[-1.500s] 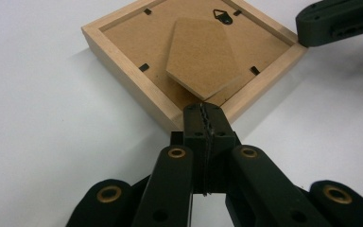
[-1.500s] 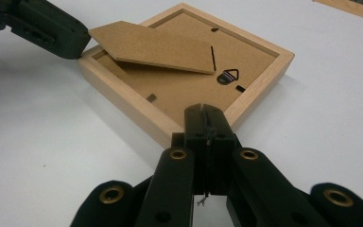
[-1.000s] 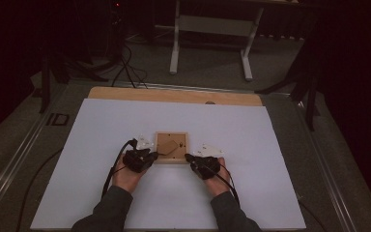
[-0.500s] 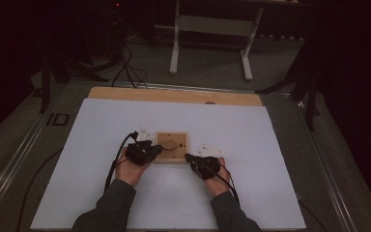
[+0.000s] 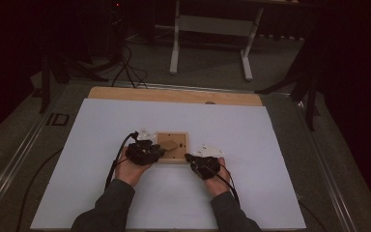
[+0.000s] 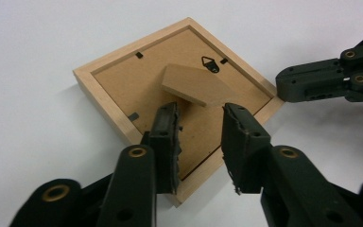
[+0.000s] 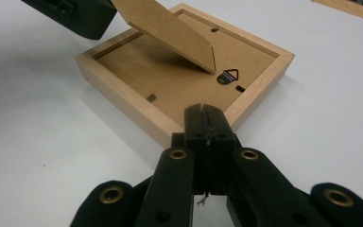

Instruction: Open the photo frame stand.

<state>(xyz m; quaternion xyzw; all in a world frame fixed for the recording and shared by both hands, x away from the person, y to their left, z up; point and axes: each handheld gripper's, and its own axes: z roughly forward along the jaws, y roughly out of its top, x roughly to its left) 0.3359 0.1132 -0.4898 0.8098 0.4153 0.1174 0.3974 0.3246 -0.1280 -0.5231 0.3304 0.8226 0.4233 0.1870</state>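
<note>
A wooden picture frame (image 5: 172, 147) is lying back-side up near the middle of the frame on a white board (image 5: 251, 140). The left gripper (image 5: 158, 152) is reaching over its left edge, while the right gripper (image 5: 189, 157) is sitting at its lower right corner.

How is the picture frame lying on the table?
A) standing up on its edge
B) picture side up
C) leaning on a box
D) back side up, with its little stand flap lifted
D: the picture frame lies flat, brown backing upward, stand flap raised.
</note>
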